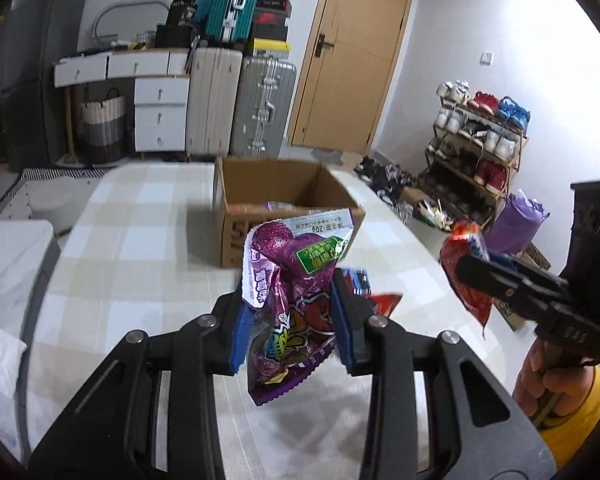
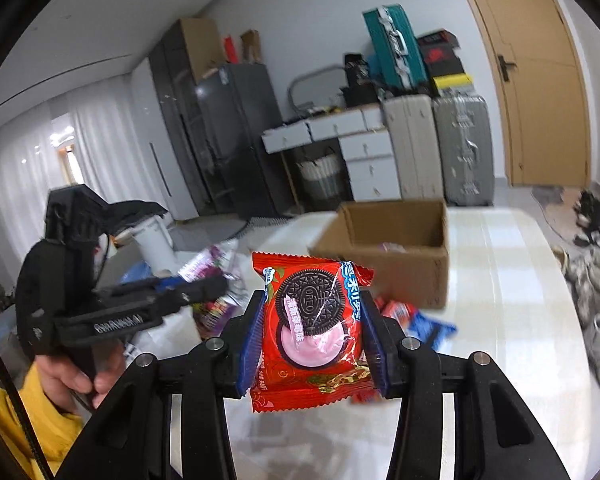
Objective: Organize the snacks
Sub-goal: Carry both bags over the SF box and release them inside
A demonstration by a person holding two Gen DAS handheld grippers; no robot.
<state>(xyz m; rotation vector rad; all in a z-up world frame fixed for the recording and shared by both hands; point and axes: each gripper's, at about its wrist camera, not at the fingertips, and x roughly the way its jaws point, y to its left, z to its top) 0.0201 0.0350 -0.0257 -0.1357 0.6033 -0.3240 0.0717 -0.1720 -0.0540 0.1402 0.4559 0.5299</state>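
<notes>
My left gripper (image 1: 294, 320) is shut on a purple candy bag (image 1: 292, 300) and holds it above the checked table (image 1: 140, 240), short of an open cardboard box (image 1: 276, 208). My right gripper (image 2: 312, 332) is shut on a red Oreo packet (image 2: 312, 332), held above the table before the same box (image 2: 392, 252). The right gripper and its red packet (image 1: 464, 276) show at the right of the left wrist view. The left gripper with the purple bag (image 2: 212, 280) shows at the left of the right wrist view. Some snack shows inside the box (image 1: 280, 205).
Red and blue snack packets (image 2: 416, 320) lie on the table in front of the box, also seen in the left wrist view (image 1: 380, 300). Suitcases (image 1: 240, 100), white drawers (image 1: 160, 116), a door (image 1: 352, 60) and a shoe rack (image 1: 476, 144) stand beyond the table.
</notes>
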